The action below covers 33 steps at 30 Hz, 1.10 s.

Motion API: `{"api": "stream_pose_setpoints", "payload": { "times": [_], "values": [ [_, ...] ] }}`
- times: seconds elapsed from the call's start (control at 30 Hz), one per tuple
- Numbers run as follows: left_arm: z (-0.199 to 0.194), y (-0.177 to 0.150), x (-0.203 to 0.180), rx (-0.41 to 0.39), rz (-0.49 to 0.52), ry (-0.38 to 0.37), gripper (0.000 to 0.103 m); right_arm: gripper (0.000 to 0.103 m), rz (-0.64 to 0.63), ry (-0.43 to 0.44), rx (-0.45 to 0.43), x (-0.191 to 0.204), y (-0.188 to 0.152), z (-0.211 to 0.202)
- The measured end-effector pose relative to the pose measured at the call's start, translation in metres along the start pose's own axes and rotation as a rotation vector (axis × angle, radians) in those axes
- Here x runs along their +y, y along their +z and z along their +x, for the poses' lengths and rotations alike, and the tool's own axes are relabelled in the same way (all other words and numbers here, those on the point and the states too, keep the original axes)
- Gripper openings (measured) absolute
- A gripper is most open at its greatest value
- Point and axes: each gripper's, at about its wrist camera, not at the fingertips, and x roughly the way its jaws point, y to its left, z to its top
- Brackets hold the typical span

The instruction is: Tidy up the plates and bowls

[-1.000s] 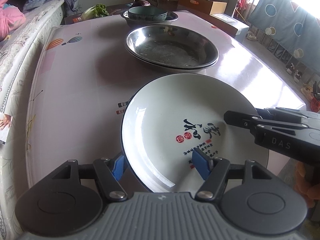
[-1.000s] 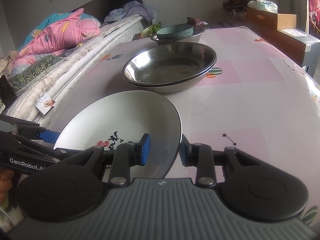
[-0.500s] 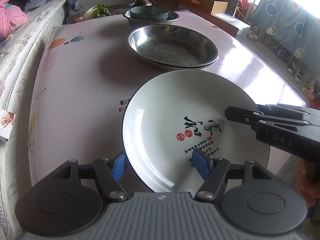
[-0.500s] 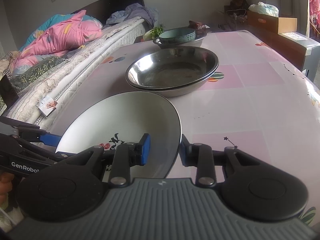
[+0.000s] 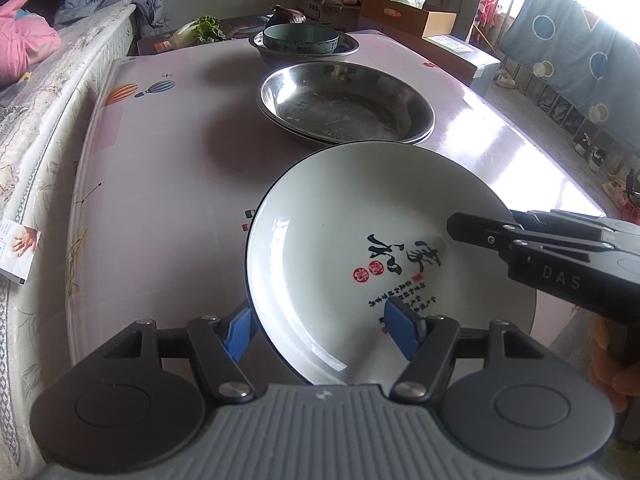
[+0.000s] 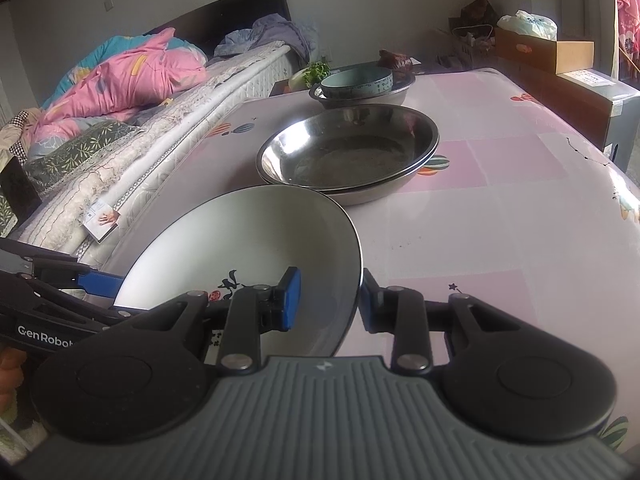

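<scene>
A white plate [image 5: 360,240] with black and red characters is held above the near end of the table. My left gripper [image 5: 320,334] is shut on its near left rim. My right gripper [image 6: 326,300] is shut on its right rim, and the plate [image 6: 248,248] shows tilted in the right wrist view. Beyond it two stacked steel basins [image 5: 346,108] sit mid-table, also seen in the right wrist view [image 6: 348,152]. A teal bowl [image 5: 300,38] sits in another steel basin [image 5: 348,46] at the far end.
The table [image 5: 160,160] has a pink patterned cover. A bed with quilts [image 6: 120,80] runs along the left side. Cardboard boxes [image 5: 408,16] and a cabbage [image 5: 200,30] lie beyond the far end. The table's right edge [image 5: 560,168] drops to the floor.
Both grippers have lifted the plate and carried it forward toward the stacked steel basins. The grip on the plate is unchanged.
</scene>
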Motion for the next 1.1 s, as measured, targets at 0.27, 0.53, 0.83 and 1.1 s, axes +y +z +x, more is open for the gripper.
{"api": "stream_pose_setpoints", "payload": {
  "times": [0.27, 0.53, 0.83, 1.1],
  "values": [
    [-0.013, 0.004, -0.001, -0.027, -0.004, 0.003, 0.069, 0.03, -0.018, -0.004, -0.018, 0.006, 0.008, -0.01],
    [-0.024, 0.015, -0.001, -0.062, -0.005, 0.005, 0.069, 0.03, -0.024, -0.005, -0.048, 0.008, 0.019, -0.019],
    [-0.022, 0.046, -0.001, -0.091, 0.002, 0.004, 0.069, 0.03, -0.006, -0.007, -0.069, -0.002, 0.042, -0.016],
    [-0.007, 0.079, 0.001, -0.095, -0.006, -0.006, 0.069, 0.03, 0.003, -0.016, -0.066, -0.016, 0.075, 0.003]
  ]
}}
